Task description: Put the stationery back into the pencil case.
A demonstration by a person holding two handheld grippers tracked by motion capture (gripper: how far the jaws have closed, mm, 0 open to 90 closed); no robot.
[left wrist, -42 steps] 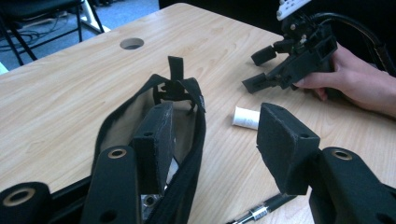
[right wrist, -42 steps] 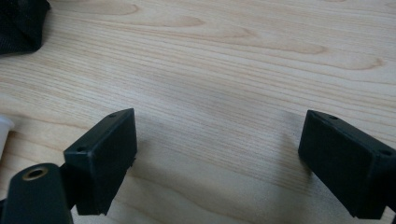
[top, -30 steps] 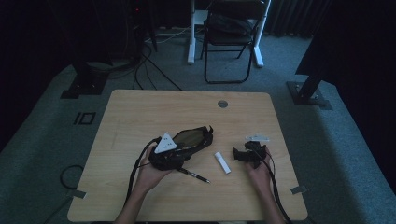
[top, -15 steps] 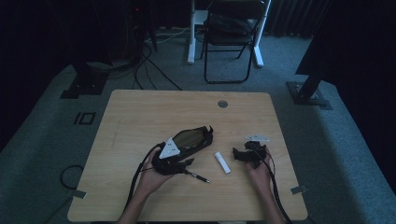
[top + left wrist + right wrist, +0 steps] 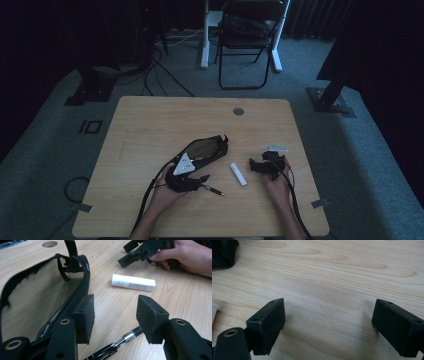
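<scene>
Wooden table (image 5: 150, 125) takes up the middle of the high view, w/ a round grommet hole (image 5: 238, 111) near its far edge, upper centre. Behind it, top centre of frame, a folding chair (image 5: 247, 40) on grey carpet. On the table, centre, an open black zip pouch (image 5: 206, 149) w/ mesh lining; in the left gripper view it covers the left half of frame, zip edge running down toward the lower left. Left gripper (image 5: 192, 181) sits lower centre-left in the high view, at the pouch's near end, held by the left hand (image 5: 167, 192); grey three-cornered plate on top. Its jaws stand apart, nothing pinched btwn them: in the left gripper view the left pad (image 5: 85, 316) is just beside the pouch's zip edge, and the pen passes below the gap toward the right pad. Right gripper (image 5: 257, 167) is right of centre, resting low over the table, right hand (image 5: 277, 182) behind it; jaws wide apart over bare wood in the right gripper view. White tube (image 5: 238, 174) lies flat btwn the two grippers, apart from both; upper centre in the left gripper view. Black pen (image 5: 212, 189) lies on the table just right of the left gripper, lower centre of frame, tip pointing right.
</scene>
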